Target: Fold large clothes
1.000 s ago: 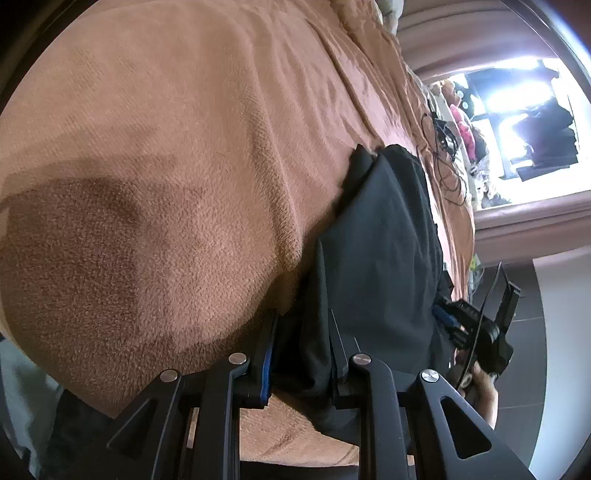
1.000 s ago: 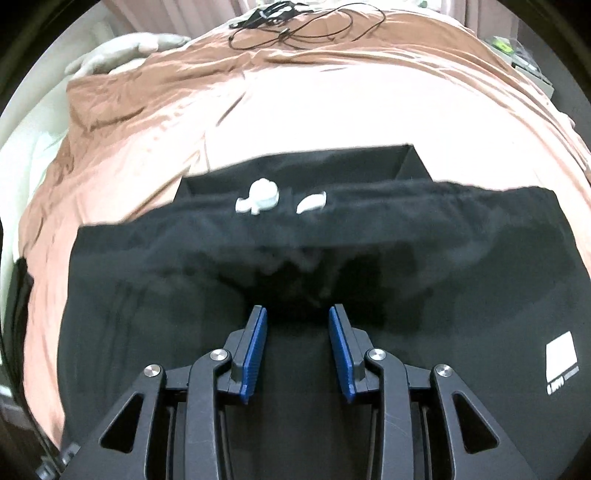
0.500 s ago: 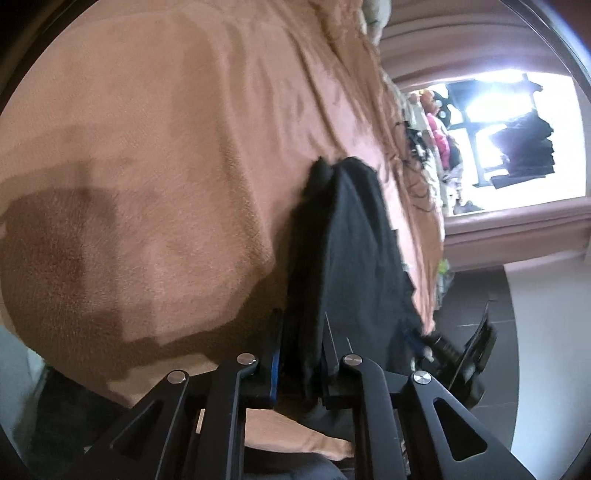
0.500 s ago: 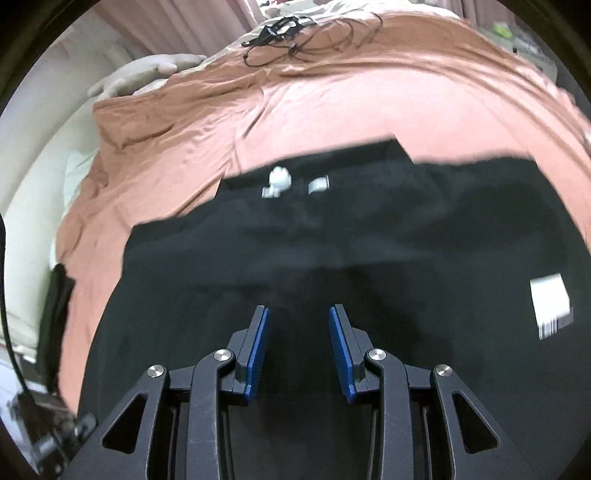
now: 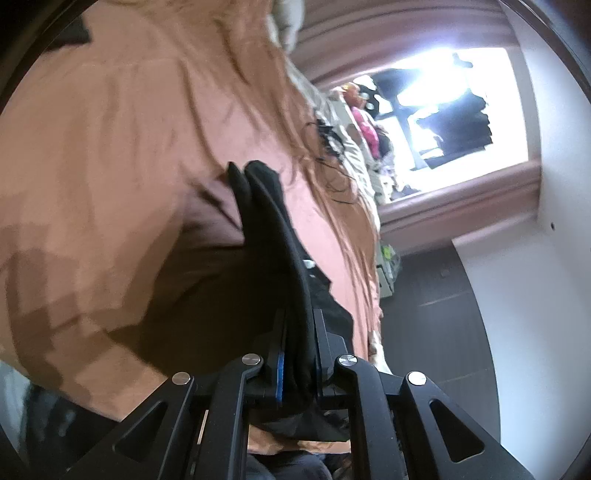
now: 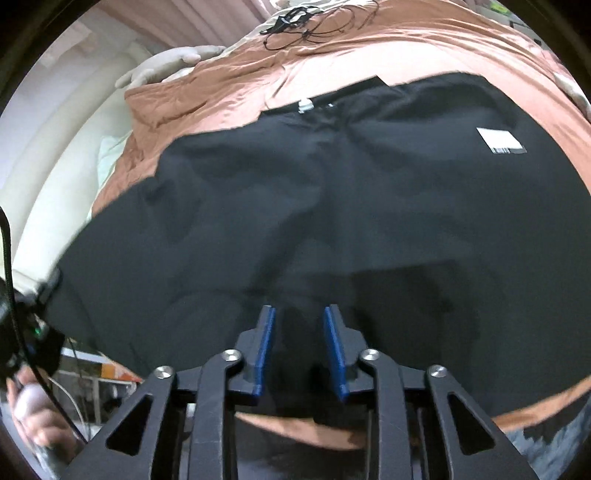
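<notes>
The big black fabric garment (image 6: 369, 206) lies spread over the near half of the rust-brown bedspread (image 6: 406, 48), its hem reaching the bed's near edge; lots of bare cover beyond it up to the tangle of black cable (image 6: 314, 26) at the far edge. The left gripper (image 5: 297, 354) is clamped tight on a doubled-over edge of it, pointing slightly down, and that edge now sits higher off the bed than a second ago. The right gripper (image 6: 300, 343) points steeply down, jaws closing with cloth bunched between them, pads not quite pressing yet.
</notes>
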Tool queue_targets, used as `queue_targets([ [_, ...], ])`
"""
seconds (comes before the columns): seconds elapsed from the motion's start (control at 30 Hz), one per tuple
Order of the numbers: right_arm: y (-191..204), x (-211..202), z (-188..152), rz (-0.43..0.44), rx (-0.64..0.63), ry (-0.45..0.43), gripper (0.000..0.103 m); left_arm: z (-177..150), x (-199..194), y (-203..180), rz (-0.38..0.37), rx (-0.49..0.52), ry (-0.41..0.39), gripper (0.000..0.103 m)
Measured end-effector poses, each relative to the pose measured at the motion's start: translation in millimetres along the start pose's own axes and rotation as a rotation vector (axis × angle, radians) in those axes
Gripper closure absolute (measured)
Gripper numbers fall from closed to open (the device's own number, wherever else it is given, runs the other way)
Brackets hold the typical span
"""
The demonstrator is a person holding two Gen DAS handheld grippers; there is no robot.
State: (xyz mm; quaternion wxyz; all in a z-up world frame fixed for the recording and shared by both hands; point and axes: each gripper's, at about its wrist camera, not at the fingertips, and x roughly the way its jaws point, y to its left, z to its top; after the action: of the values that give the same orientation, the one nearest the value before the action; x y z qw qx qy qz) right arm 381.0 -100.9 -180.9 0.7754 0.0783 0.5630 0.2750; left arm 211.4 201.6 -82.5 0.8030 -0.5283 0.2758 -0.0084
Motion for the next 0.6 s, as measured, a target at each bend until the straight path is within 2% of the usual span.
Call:
queue_targets([
  [0.23,-18,14,-21,0.086,0.092,0.063,0.083,-5,14,-48,-0.013,0.1,0.017,0.092],
  [0.37,-32,35,-22,0.128,0.162,0.109,0.091,-15,35,-77,-0.012,0.151,0.061,0.092],
  [0.43,-38,37,-21,0.155,0.197,0.123,0.092,-20,42,-92,-0.012,0.187,0.069,0.092],
  [0.6,-47,14,-22,0.202,0.193,0.085,0.092,-32,62,-133,-0.018,0.268,0.1,0.092],
])
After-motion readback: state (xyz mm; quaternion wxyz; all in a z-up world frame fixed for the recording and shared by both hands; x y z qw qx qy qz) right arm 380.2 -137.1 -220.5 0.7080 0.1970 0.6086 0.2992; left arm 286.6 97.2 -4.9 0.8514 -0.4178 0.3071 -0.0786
